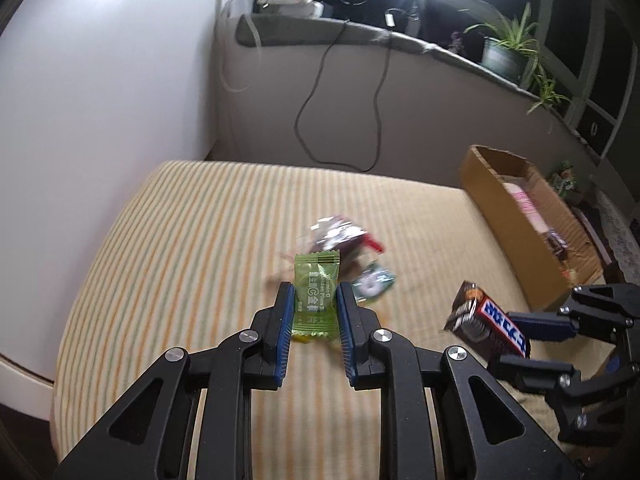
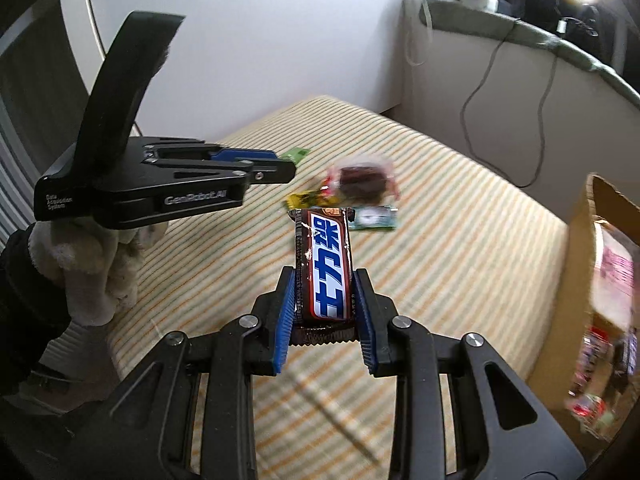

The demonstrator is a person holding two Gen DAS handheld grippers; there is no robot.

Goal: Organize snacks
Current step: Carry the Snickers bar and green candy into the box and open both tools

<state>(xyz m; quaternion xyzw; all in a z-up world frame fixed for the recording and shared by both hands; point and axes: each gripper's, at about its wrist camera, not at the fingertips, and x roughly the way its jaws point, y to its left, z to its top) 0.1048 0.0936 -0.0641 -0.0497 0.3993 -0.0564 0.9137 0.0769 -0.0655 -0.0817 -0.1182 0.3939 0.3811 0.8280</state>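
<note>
Your left gripper (image 1: 312, 300) is clamped on the green candy sachet (image 1: 316, 294) by its thin edges, so the soft wrapper could buckle or slide out if you swing fast. Your right gripper (image 2: 324, 300) pinches the chocolate bar (image 2: 325, 268) near its lower end; most of the bar sticks out past the pads, so it could pivot or tip out on the way to the cardboard box (image 2: 580, 248) at your right. Both grippers point steeply down, side by side above the striped mattress (image 1: 180, 240), w/ both snacks off the surface. A few loose snacks, incl. a green-white packet (image 2: 374, 218), lie just ahead, blurred
</note>
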